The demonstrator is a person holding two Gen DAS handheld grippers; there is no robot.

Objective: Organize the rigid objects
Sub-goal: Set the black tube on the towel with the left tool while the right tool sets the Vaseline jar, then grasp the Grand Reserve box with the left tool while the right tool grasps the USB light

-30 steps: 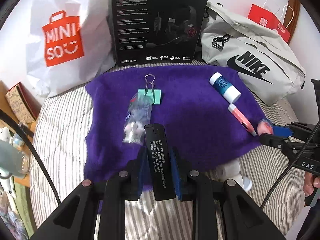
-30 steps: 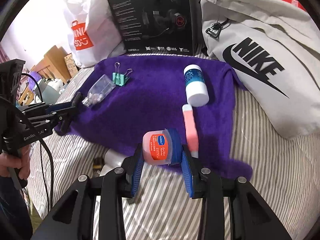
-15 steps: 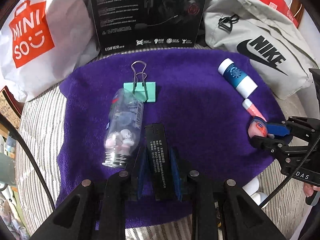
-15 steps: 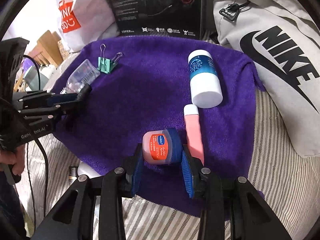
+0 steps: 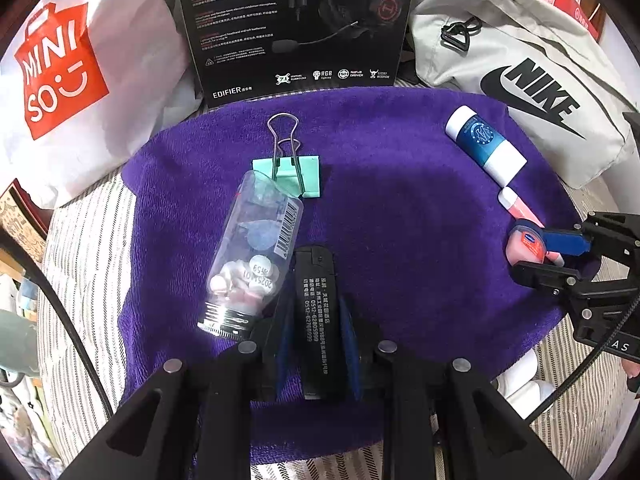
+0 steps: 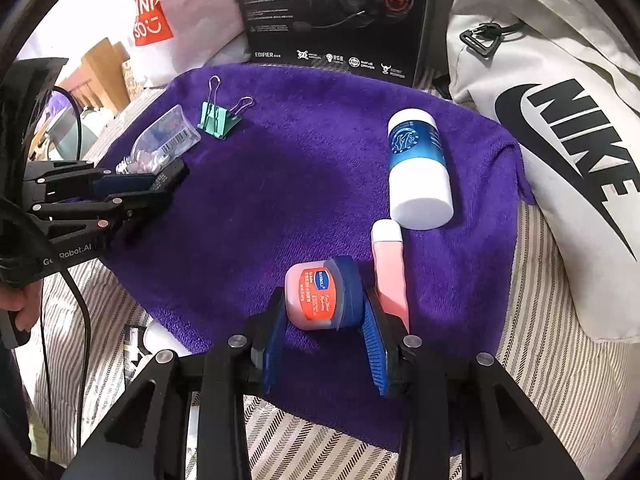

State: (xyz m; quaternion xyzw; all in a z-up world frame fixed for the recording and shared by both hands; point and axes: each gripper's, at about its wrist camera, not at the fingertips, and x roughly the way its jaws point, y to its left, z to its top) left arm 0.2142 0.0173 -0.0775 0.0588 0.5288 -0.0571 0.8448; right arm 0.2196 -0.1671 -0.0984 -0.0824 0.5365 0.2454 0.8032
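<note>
Striped bedding (image 6: 532, 320) carries a purple towel (image 5: 400, 208), backed by a black headset box (image 5: 296, 24), a white shopping bag (image 5: 100, 80) and a grey sports bag (image 6: 560, 120). On the towel lie a green binder clip (image 5: 296, 174), a clear bottle of tablets (image 5: 252, 256), a blue-and-white tube (image 6: 418, 168) and a pink stick (image 6: 390, 268). The left gripper (image 5: 316, 320) is clamped on a flat black bar with printed text (image 5: 314, 304), held low over the towel's near left part, just beside the bottle's metal cap. The right gripper (image 6: 326, 320) is clamped on a small balm jar with an orange label (image 6: 320, 298), held at the towel's near right part with the pink stick just beside its right finger. The step in hand appears to be placing: both carried items look ready to be set down in line with those already laid out. The next move would call for lowering each item onto bare towel and parting the fingers without nudging neighbours. Open room is broad in the towel's middle; it is tight on the left beside the bottle, which could roll, and on the right beside the pink stick. The towel's near edge lies close under both grippers, so a release too near it risks an item ending up on the bedding.
</note>
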